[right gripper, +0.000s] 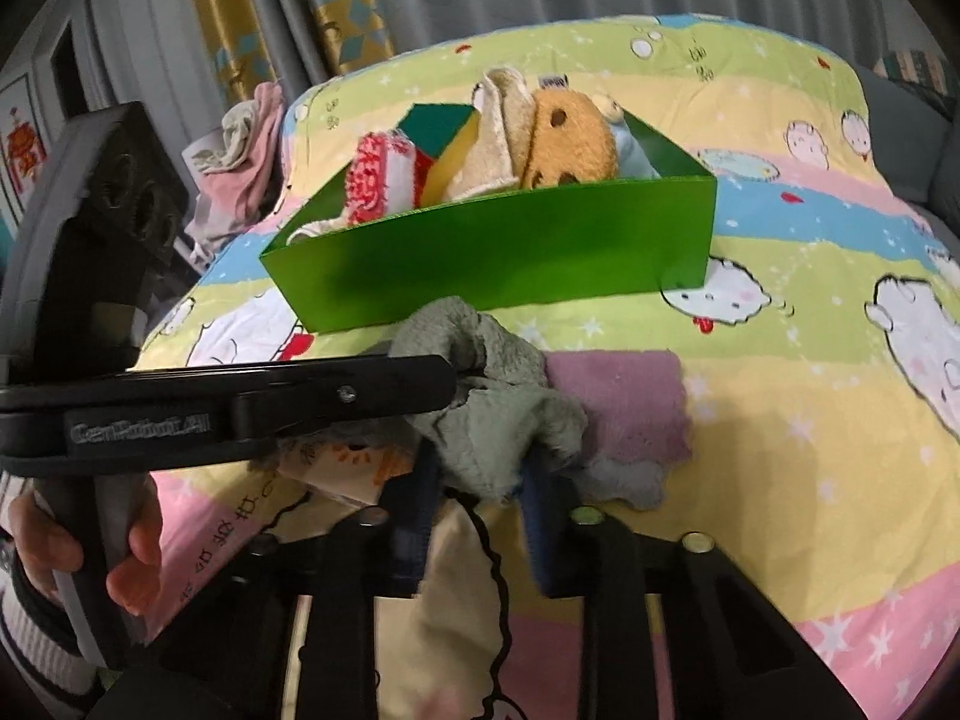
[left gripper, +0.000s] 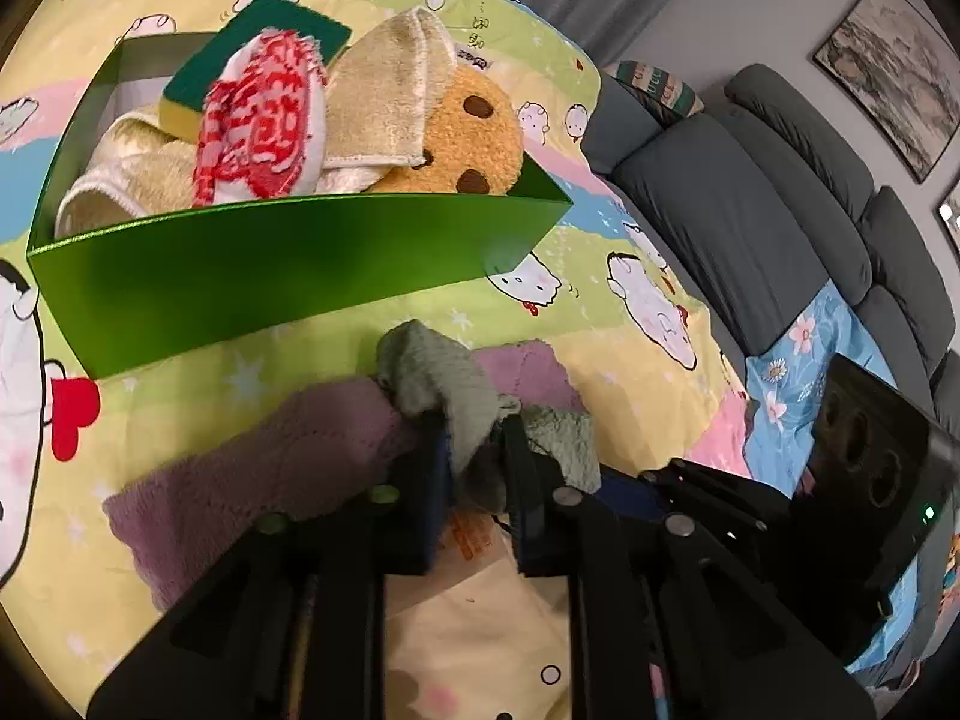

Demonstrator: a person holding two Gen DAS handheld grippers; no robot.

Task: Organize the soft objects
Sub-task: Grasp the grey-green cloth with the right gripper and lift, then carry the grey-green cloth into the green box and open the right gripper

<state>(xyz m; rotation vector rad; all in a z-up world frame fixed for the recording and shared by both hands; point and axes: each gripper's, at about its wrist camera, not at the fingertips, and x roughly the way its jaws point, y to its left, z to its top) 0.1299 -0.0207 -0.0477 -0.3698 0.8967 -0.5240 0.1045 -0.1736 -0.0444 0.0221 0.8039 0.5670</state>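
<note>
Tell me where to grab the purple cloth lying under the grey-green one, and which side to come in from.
Take the purple cloth by its free far right corner, coming from the right, the side away from the left gripper. It lies flat on the bedspread, so a bare edge is probably easiest to pinch. Its near left part sits under the grey-green cloth, which both grippers are clamping.

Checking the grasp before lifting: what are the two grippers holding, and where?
Both hold the grey-green cloth: left gripper on a bunched fold, right gripper on another fold near its edge.
</note>
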